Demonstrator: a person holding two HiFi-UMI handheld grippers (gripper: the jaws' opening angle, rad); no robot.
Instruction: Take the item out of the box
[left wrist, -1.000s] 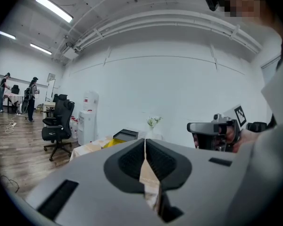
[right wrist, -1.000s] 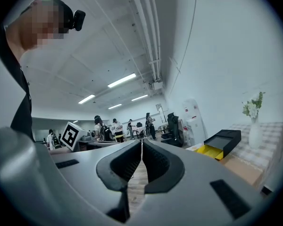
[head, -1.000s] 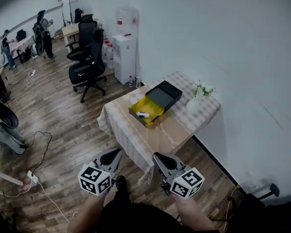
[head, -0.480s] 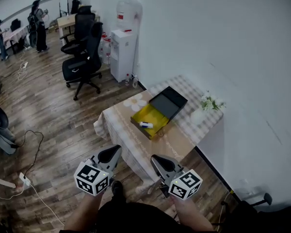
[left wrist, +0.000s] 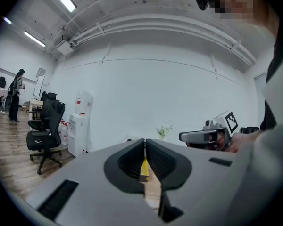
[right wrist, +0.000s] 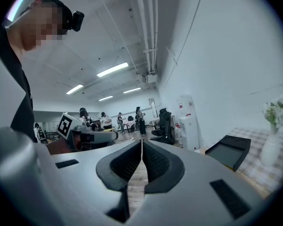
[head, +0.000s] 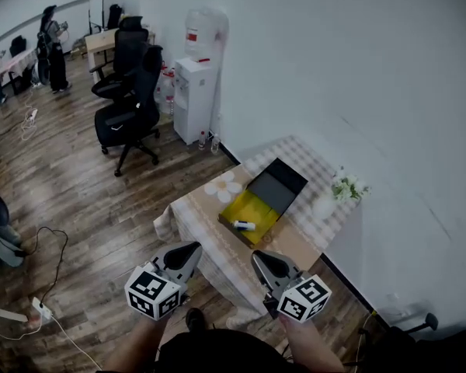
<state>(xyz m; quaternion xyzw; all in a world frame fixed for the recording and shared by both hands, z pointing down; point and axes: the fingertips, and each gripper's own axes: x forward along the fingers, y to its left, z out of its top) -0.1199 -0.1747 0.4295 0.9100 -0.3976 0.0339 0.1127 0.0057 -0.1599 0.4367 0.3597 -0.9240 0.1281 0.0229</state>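
Note:
An open box with a yellow inside (head: 255, 210) and a raised black lid (head: 276, 187) lies on the cloth-covered table (head: 210, 217). A small white item (head: 245, 225) rests in the yellow part. My left gripper (head: 190, 251) and right gripper (head: 261, 259) hang side by side in the air short of the table's near edge, both shut and empty. In the left gripper view the jaws (left wrist: 145, 144) meet, and a strip of the yellow box (left wrist: 144, 168) shows in the slit below their tips. The right gripper view shows its jaws (right wrist: 141, 146) together, with the black lid (right wrist: 228, 150) off to the right.
A white vase with a plant (head: 331, 199) stands on the table's far right by the wall. A water dispenser (head: 196, 92) and black office chairs (head: 132, 111) stand at the back left. Cables (head: 50, 247) lie on the wooden floor. People stand far off (head: 50, 41).
The table and box have drawn nearer and lower in the head view. Both grippers have travelled with me toward the table, still shut and side by side.

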